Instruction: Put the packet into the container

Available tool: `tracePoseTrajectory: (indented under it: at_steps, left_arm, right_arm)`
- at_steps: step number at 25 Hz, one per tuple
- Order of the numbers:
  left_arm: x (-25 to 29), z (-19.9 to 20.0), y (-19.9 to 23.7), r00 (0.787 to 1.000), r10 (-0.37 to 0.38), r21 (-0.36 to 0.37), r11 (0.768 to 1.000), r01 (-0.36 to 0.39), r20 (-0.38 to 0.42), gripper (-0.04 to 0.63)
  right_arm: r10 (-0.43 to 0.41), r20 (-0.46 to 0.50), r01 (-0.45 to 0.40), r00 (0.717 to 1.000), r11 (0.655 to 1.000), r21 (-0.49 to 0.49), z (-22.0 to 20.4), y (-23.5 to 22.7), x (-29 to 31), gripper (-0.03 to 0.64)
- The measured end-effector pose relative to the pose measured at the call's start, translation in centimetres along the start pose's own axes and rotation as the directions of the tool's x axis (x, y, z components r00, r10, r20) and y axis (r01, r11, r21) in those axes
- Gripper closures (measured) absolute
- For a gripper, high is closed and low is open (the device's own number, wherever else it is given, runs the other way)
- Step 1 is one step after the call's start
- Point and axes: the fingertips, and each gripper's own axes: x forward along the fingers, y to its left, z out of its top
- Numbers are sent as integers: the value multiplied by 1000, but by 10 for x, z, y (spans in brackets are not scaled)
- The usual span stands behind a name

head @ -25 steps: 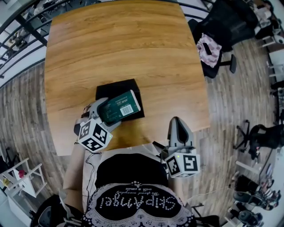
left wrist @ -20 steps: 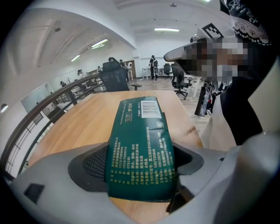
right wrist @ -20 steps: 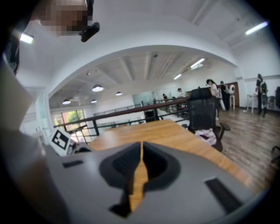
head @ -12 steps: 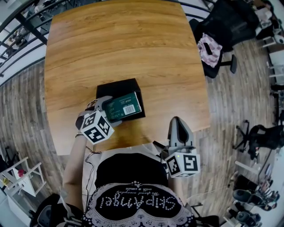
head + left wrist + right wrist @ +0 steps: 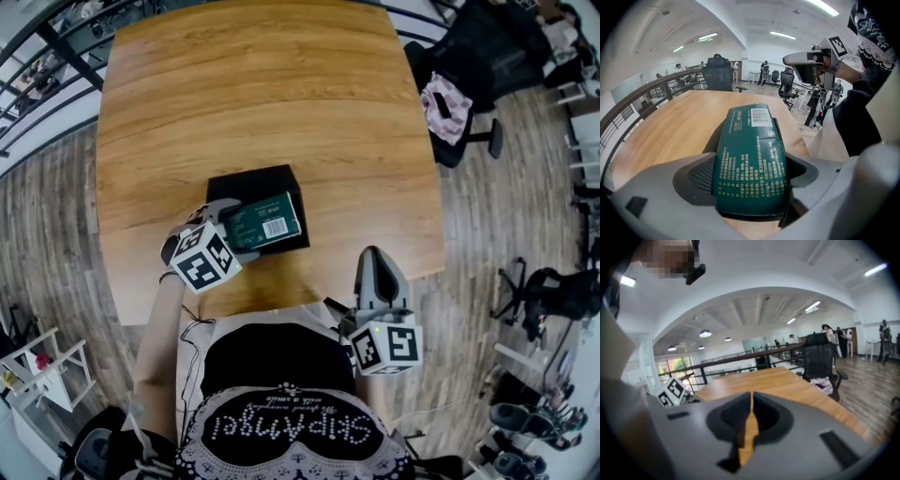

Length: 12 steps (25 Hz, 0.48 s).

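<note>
A dark green packet [image 5: 265, 217] with a white barcode label lies tilted over the open black container [image 5: 246, 183] near the wooden table's front edge. My left gripper [image 5: 228, 228] is shut on the packet's near end, its marker cube just below. In the left gripper view the packet [image 5: 751, 157] fills the space between the jaws, and a dark edge of the container [image 5: 711, 140] shows beneath it. My right gripper [image 5: 373, 261] hangs shut and empty off the table's front edge, close to the person's body. In the right gripper view its fingers [image 5: 751, 414] meet along a thin seam.
The wooden table [image 5: 262, 94] stretches away beyond the container. A black office chair [image 5: 473, 47] with a pink cloth [image 5: 445, 98] stands at the right back corner. A railing [image 5: 47, 56] runs along the left. The person's dark shirt is right below the table edge.
My left gripper has carried the packet a little forward and levelled it lower over the black container. The right gripper has stayed in place.
</note>
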Motion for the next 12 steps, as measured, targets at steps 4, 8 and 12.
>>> tracePoseTrajectory:
  at_steps: [4,8,12]
  left_arm:
    - [-1,0,0,1000,9,-7,1000,-9,12,149]
    - [-3,1,2,999,48,-5,999,-48,14,147]
    - [-8,6,5,998,60,-20,998,-59,37,147]
  right_arm:
    - [5,1,-5,1000,1000,-3,0,1,0,578]
    - [2,-1,-2,1000,1000,-4,1,1,0,578]
    - [4,0,-4,1000,1000,-6,1,0,1,578]
